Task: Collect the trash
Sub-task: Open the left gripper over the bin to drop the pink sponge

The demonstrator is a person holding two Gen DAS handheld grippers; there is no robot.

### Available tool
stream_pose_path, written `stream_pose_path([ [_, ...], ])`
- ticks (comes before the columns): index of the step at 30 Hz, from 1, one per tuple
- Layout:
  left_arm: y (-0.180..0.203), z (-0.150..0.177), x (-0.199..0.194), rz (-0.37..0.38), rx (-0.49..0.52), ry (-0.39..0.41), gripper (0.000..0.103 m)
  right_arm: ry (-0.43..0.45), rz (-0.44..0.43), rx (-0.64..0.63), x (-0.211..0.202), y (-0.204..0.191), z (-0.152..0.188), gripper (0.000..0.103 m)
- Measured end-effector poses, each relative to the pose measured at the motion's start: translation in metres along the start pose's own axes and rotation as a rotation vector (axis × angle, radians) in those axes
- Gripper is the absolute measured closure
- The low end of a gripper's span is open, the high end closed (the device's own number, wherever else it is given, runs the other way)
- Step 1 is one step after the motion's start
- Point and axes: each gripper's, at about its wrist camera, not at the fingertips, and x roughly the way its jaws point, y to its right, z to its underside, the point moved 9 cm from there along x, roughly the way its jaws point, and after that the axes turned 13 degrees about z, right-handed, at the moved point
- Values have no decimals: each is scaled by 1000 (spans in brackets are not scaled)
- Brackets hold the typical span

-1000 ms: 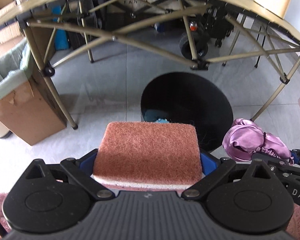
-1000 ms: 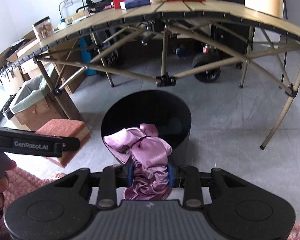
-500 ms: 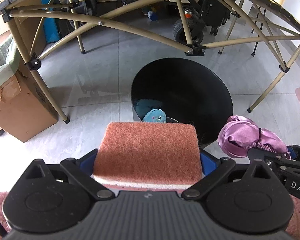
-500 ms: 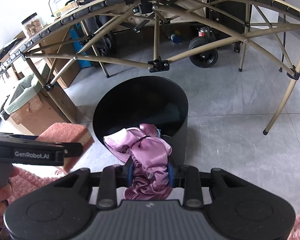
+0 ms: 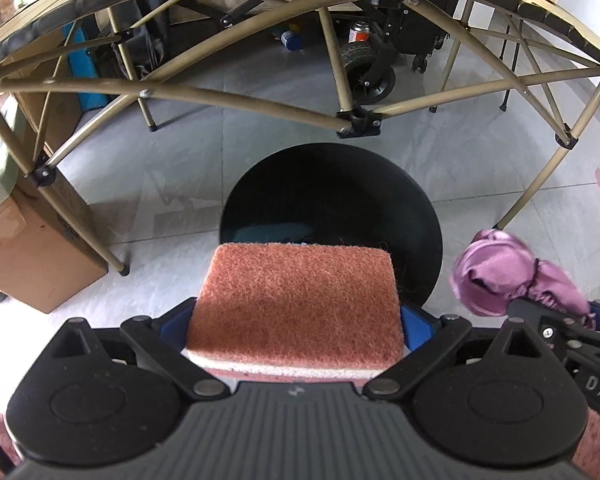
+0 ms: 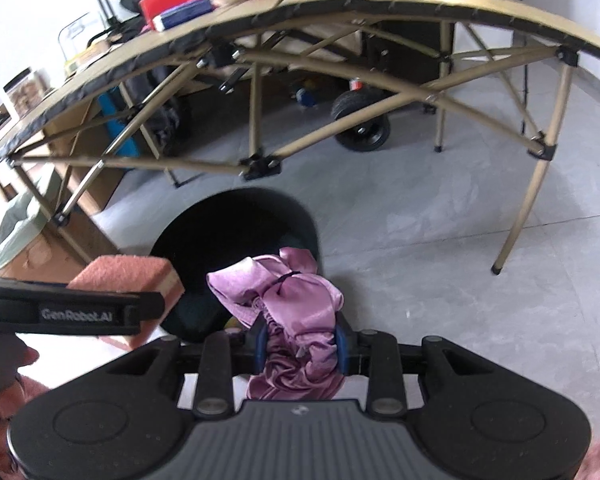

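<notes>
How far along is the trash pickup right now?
Partly done: something teal already lies in the black bin. In hand: the left claw is shut on a pink sponge at the bin's near rim, and the right claw grips a purple satin cloth beside it. Left: dropping both in.

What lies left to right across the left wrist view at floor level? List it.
Cardboard box → sponge held in the left gripper, in front of the black bin → purple cloth held in the right gripper.
</notes>
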Motion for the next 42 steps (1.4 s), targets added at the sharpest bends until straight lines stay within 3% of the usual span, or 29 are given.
stream_pose_path([
  [11, 10, -38, 30, -22, -49, -8, 3, 51, 68, 36, 5, 23, -39, 73],
  [22, 8, -51, 64, -26, -117, -40, 3, 64, 117, 44, 20, 30, -63, 73],
  [32, 5, -41, 93, -72, -127, -99, 3, 40, 139, 64, 31, 41, -57, 72],
  [42, 3, -38, 98, -61, -161, -118, 0, 26, 151, 69, 35, 45, -52, 72],
])
